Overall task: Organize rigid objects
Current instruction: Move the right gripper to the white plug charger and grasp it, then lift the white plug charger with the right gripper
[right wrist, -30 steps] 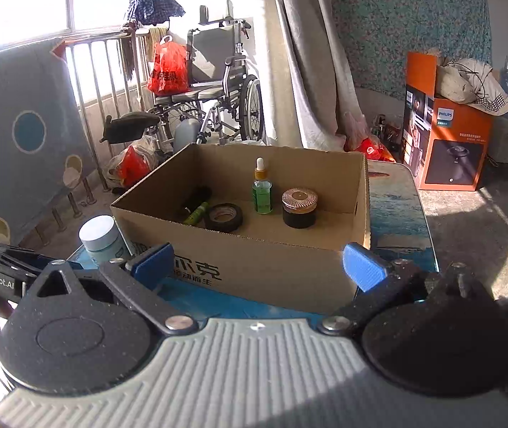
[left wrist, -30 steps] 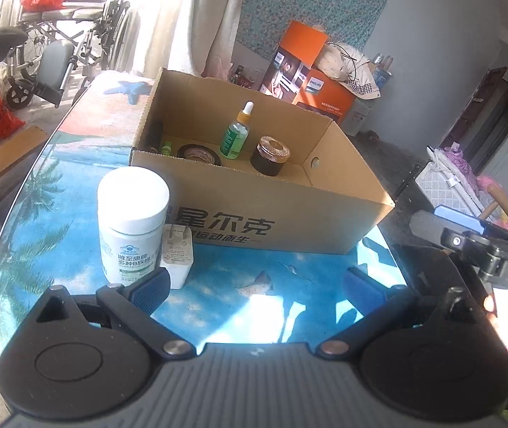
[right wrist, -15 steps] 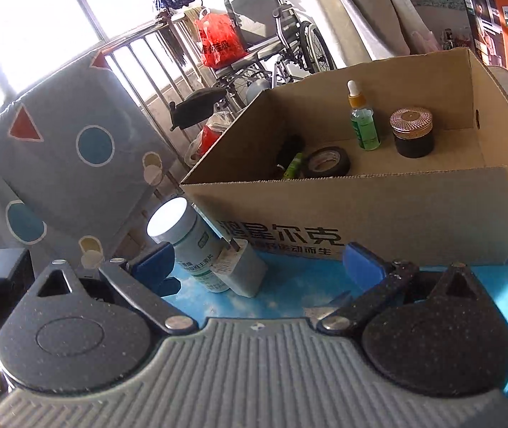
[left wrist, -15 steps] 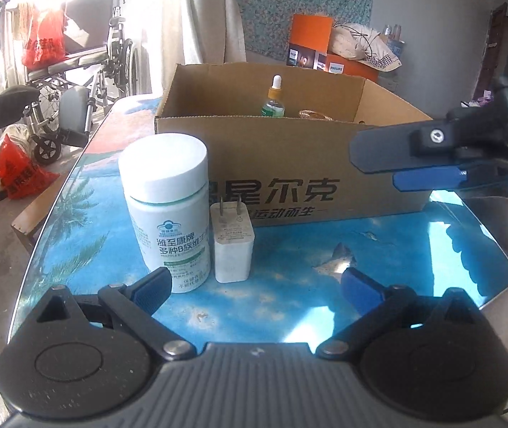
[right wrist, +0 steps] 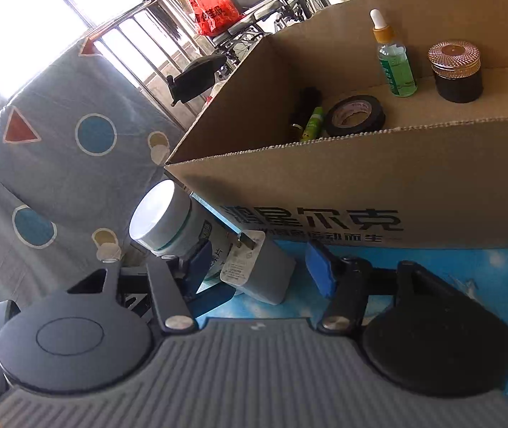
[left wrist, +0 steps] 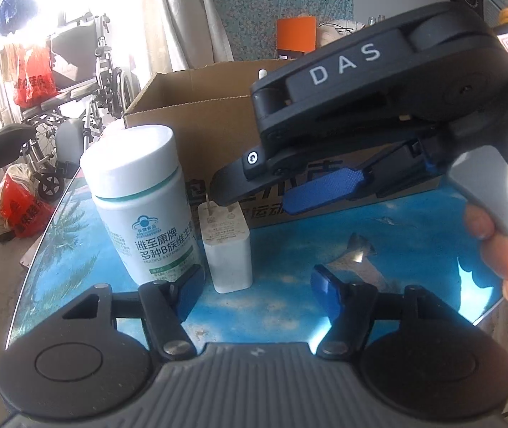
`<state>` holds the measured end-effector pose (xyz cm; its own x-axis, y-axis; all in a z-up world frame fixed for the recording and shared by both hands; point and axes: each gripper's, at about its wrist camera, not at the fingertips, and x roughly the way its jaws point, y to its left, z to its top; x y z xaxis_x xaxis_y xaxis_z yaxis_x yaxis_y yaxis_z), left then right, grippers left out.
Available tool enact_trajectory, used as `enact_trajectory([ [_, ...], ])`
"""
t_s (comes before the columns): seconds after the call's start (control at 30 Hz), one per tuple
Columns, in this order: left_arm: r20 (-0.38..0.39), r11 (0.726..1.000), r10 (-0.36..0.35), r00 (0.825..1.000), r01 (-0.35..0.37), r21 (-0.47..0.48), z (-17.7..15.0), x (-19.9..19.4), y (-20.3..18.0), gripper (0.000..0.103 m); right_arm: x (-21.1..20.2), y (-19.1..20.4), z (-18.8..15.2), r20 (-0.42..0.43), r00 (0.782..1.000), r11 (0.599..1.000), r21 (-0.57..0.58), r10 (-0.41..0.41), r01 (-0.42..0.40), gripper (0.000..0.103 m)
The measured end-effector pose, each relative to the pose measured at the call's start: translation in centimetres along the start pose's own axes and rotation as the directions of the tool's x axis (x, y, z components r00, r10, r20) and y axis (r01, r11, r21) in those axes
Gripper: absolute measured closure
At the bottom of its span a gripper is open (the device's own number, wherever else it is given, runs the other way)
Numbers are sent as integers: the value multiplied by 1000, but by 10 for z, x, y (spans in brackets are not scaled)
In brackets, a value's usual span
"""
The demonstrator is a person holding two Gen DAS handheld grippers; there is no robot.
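— Two things are left out on the blue printed tabletop (left wrist: pixel 414 249): the white plastic vitamin bottle with the green-banded label (left wrist: pixel 140 199) and the small white plug-in charger block (left wrist: pixel 227 246), standing side by side just in front of the brown cardboard box (right wrist: pixel 361 185). Why are both of your jaws down there?

— I judge them next for the box; the green dropper bottle (right wrist: pixel 395 67), the dark jar with the copper lid (right wrist: pixel 457 71) and the black tape roll (right wrist: pixel 355 114) already sit inside it.

— Are you gripping anything?

— No. My left gripper (left wrist: pixel 254 292) has just been narrowing, half open, nothing between its pads. My right gripper (right wrist: pixel 261 267) has also been closing; the charger lies between its jaws, not visibly pinched, prongs up.
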<state>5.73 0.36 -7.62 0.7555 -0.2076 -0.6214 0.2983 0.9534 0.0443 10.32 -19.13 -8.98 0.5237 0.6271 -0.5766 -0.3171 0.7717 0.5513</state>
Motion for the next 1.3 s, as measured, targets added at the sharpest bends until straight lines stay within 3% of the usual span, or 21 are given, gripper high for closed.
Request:
enact_trajectory([
  [0.2, 22, 999, 5, 1000, -4, -32, 3, 10, 4, 43, 14, -7, 0, -21, 999, 998, 53, 34, -32, 57],
  [0.33, 30, 999, -14, 999, 16, -38, 5, 12, 7, 59, 19, -12, -1, -37, 997, 995, 82, 61, -58, 65],
  [0.73, 15, 991, -131, 991, 131, 31, 11, 12, -15, 61, -9, -29, -10, -39, 999, 994, 109, -14, 18, 67],
  [1.03, -37, 958, -268, 963, 270, 95, 19, 10, -54, 61, -65, -60, -32, -19, 995, 978, 183, -99, 100, 65],
  [1.3, -59, 957, -249, 967, 255, 140, 19, 6, -76, 61, -88, -77, -41, 16, 995, 968, 234, -95, 89, 65],
])
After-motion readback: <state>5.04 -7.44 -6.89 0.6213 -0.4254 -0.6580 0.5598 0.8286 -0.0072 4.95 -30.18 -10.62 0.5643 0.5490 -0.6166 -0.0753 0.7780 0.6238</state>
